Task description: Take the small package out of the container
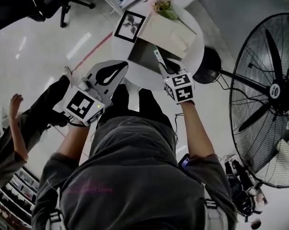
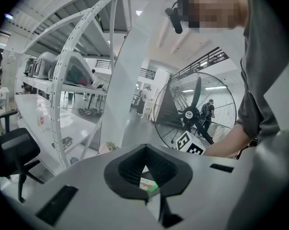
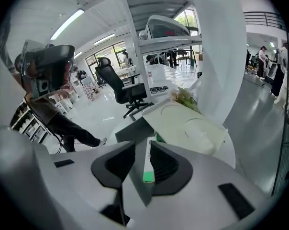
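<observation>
My right hand-held gripper (image 3: 141, 152) is sitting with jaws apart around the small package (image 3: 148, 167); I am aiming to rest it flat on the counter (image 1: 195, 49), clear of the container (image 3: 187, 126)

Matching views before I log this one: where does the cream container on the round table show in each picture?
Head view: cream container, top centre.
Left gripper view: not made out.
Right gripper view: cream container, right of centre, beyond the jaws.
Shared landmark: the flowers beside it, in all three views.
</observation>
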Motion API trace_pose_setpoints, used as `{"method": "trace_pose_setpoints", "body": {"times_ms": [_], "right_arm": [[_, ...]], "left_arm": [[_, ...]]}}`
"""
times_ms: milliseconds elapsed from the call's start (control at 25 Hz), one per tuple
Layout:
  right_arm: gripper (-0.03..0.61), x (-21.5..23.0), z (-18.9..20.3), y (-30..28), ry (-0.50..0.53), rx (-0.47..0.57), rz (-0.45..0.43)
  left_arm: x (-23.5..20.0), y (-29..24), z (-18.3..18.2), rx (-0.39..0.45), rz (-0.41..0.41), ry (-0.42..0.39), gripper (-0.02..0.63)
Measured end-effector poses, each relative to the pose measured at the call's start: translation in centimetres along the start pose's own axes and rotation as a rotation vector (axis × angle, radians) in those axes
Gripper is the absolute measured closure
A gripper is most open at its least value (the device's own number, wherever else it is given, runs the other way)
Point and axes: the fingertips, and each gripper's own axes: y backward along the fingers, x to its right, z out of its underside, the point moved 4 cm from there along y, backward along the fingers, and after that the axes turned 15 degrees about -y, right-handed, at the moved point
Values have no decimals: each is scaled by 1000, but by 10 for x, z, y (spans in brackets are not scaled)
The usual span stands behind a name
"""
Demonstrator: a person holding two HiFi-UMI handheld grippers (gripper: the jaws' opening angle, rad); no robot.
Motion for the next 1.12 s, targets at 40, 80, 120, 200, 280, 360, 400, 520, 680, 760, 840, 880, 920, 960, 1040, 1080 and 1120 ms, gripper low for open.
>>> {"method": "trace_pose_setpoints", "body": {"times_ms": [40,80,120,200,280,360,400,520,680,760,840,880,920,960,1040,1080,1120], "right_arm": [[463,3,3,-4,12,-18,3],[456,7,5,-8,20,-34,5],[448,10,7,-13,27,-50,7],[431,15,11,-21,40,-78,13],[426,18,15,-30,59,-104,25],[422,19,19,-38,76,-128,35],[420,19,21,-42,81,-140,38],[419,16,26,-53,75,-172,39],[419,14,31,-65,74,-211,69],[427,16,33,-69,85,-225,91],[443,17,33,-70,90,-226,106],[447,18,33,-70,90,-223,114],[451,17,33,-70,88,-219,121],[460,17,32,-69,86,-212,127],[468,14,30,-64,80,-189,133],[468,11,28,-61,75,-175,132],[468,8,26,-58,67,-160,130]], "left_arm": [[3,1,5,-17,-5,20,600],[6,2,9,-32,-12,35,600],[7,2,12,-41,-21,44,600],[9,3,18,-50,-36,52,600],[10,5,22,-55,-47,62,600],[11,7,25,-43,-63,63,600],[10,7,26,-27,-72,59,600],[7,7,31,-7,-86,65,600],[7,12,46,-59,-62,90,600],[8,15,51,-79,-49,99,600],[7,16,52,-77,-46,99,600],[5,17,52,-76,-44,98,600],[4,19,53,-74,-41,96,600],[3,20,53,-72,-37,93,600],[2,23,52,-66,-27,85,600],[1,25,51,-63,-22,81,600],[0,26,49,-60,-18,76,600]]}}
